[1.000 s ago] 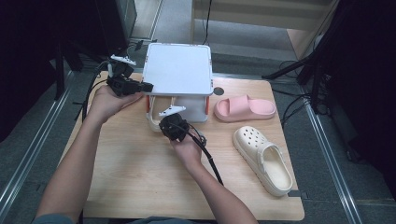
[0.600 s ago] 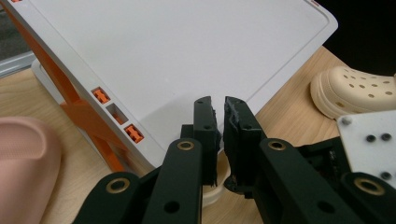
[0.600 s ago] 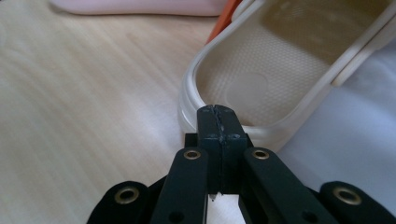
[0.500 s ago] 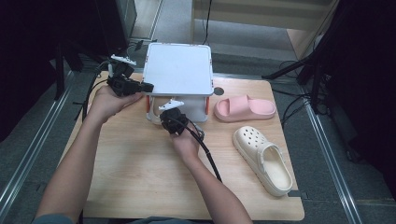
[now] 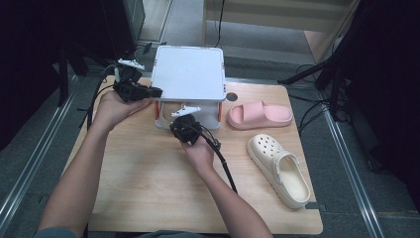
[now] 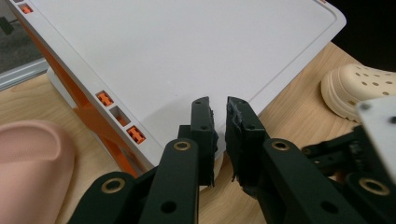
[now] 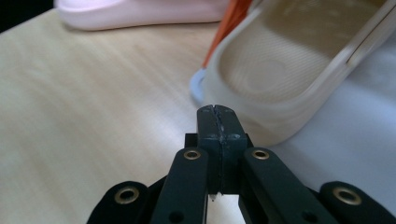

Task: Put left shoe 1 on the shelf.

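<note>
Care is needed in nudging the beige shoe (image 7: 299, 70) deeper onto the lower shelf of the white shoe rack (image 5: 188, 74): the push should be kept level and straight. The right gripper (image 5: 184, 125), jaws pressed together with nothing between them, is held just before the shoe's heel. The left gripper (image 5: 148, 92), jaws slightly parted after just opening a little and holding nothing, is poised at the rack's left edge.

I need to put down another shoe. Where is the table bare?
Bare wood runs along the near edge of the table, left of the right forearm. Crowded: white rack, pink slipper and cream clog at back and right.
</note>
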A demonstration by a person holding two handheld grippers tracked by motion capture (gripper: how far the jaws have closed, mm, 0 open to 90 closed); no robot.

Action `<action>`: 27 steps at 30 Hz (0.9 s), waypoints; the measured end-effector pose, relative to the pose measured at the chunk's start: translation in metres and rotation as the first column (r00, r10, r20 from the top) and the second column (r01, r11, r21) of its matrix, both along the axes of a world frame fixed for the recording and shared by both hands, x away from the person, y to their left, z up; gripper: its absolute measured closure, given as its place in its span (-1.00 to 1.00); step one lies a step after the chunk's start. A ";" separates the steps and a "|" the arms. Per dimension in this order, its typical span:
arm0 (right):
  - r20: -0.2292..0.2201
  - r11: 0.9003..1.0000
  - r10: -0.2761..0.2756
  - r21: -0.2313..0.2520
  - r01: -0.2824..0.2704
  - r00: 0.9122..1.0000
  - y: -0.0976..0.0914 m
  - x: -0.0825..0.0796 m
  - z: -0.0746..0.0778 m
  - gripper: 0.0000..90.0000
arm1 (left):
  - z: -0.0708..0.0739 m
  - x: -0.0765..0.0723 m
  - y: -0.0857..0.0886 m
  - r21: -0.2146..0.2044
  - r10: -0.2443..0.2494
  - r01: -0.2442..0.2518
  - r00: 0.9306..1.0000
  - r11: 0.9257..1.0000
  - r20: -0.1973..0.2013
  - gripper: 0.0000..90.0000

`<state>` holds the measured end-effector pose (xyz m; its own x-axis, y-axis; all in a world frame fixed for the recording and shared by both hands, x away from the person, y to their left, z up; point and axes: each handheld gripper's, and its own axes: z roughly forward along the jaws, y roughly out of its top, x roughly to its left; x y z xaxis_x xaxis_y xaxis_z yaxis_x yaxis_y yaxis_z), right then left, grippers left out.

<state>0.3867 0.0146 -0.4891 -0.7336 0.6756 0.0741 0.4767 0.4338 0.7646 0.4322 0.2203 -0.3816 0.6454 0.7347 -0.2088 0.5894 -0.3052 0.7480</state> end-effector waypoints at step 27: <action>-0.087 0.983 0.156 0.108 -0.147 0.984 -0.126 -0.076 0.031 0.44 | 0.004 -0.059 -0.015 -0.045 -0.057 0.056 0.998 0.997 -0.028 0.20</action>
